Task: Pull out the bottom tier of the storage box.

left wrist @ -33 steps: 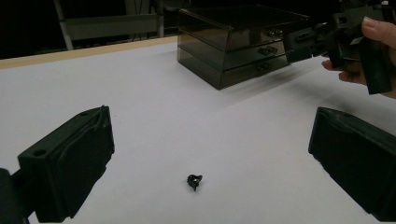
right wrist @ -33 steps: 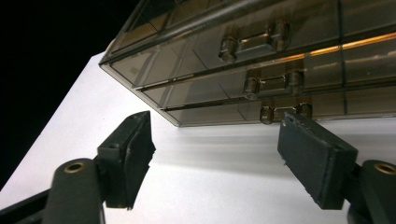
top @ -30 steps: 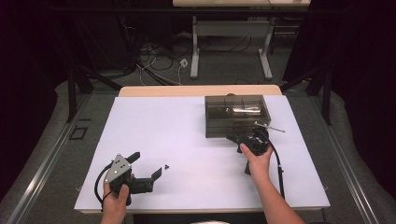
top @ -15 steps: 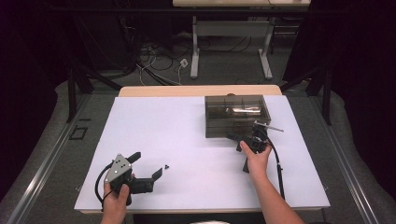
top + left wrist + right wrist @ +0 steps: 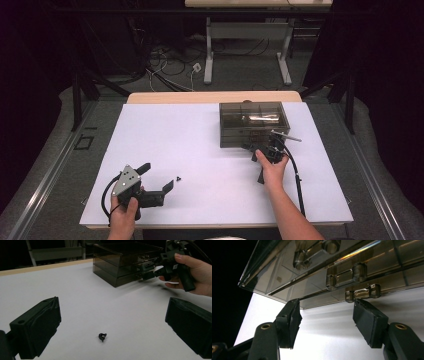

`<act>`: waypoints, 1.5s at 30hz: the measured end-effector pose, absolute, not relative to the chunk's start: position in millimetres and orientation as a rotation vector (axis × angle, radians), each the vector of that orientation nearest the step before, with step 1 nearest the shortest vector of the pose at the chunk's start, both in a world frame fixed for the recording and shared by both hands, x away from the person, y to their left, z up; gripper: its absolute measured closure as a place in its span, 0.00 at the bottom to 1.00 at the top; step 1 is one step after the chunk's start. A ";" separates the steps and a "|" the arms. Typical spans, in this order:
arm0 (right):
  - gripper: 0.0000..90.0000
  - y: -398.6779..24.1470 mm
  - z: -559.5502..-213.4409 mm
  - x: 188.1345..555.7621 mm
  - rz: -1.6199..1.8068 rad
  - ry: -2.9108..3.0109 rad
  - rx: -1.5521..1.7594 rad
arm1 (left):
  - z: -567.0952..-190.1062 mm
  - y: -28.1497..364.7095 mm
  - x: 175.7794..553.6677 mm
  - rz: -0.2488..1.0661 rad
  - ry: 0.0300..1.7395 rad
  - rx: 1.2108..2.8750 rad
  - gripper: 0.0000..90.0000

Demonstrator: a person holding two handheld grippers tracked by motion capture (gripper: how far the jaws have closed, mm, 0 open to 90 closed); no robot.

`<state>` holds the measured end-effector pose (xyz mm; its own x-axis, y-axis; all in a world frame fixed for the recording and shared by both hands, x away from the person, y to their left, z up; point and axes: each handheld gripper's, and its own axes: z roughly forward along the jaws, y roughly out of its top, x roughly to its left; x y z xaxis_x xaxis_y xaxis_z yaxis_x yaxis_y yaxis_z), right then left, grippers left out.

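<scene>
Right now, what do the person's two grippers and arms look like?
Both grippers are black with two blocky, flat-faced jaws. The left gripper carries a grey three-cornered plate with small dark dots on top, and a black cable loops from its body. The right gripper has brass-coloured pivot pins at its jaw bases and trails a black cable along the forearm. Both forearms are bare, with no sleeves visible.

A: Do we find any legible text, label, brand, number or sign in these views?

B: We find none. The smoky transparent plastic compartment box (image 5: 254,123) carries no readable marking, and neither does the white table sheet (image 5: 200,150).

A: And the white patch on the right gripper (image 5: 150,267)?

B: It is too small for us to read.
</scene>
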<state>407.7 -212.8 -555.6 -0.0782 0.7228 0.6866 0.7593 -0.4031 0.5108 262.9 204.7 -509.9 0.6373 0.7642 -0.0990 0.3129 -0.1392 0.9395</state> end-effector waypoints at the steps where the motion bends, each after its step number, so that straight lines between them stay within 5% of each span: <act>1: 0.43 -212.8 -555.6 407.7 -1.524 -1.695 -2.107 | -509.9 204.7 262.9 0.496 0.882 1.723 0.00; 45: 0.57 -206.8 -570.9 417.5 -1.477 -1.586 -2.189 | -510.1 203.7 263.3 0.487 0.870 1.731 0.00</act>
